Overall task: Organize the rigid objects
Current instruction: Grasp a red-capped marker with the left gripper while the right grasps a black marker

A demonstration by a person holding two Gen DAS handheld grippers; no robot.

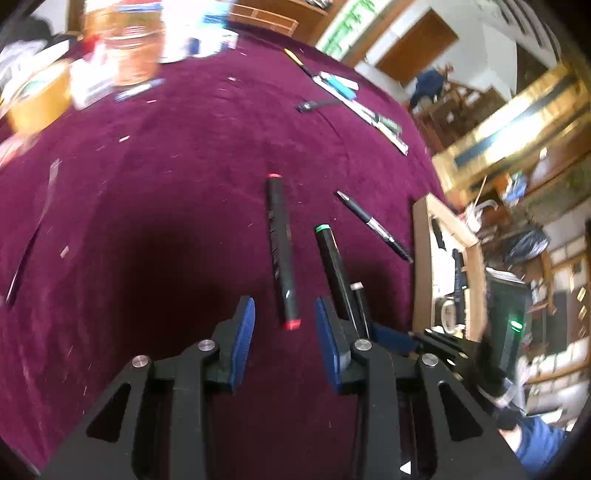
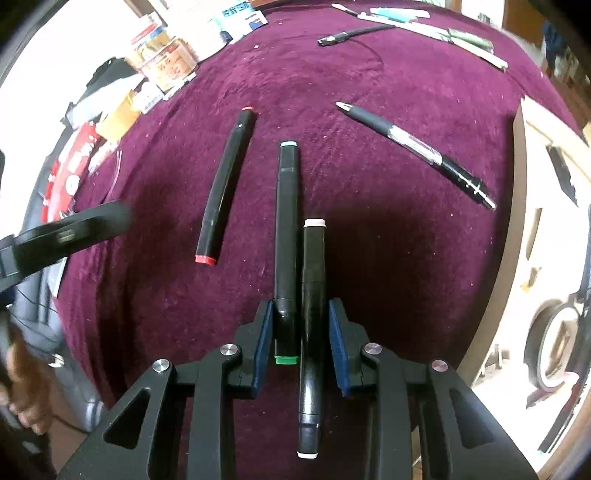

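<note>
Black markers lie on a maroon cloth (image 1: 147, 206). The red-capped marker (image 1: 281, 251) lies just ahead of my left gripper (image 1: 284, 325), which is open and empty. In the right wrist view my right gripper (image 2: 301, 325) is closed around two markers side by side: the green-capped marker (image 2: 287, 236) and the white-capped marker (image 2: 313, 314). The red-capped marker (image 2: 225, 184) lies to their left. A black ballpoint pen (image 2: 413, 151) lies to the right. The green-capped marker (image 1: 334, 273) and the pen (image 1: 373, 225) also show in the left wrist view.
Boxes, jars and a tape roll (image 1: 37, 99) crowd the far left of the cloth. More pens and a ruler (image 2: 417, 26) lie at the far edge. A wooden tray edge (image 2: 517, 221) borders the cloth on the right. The left gripper's arm (image 2: 62, 232) shows at the left.
</note>
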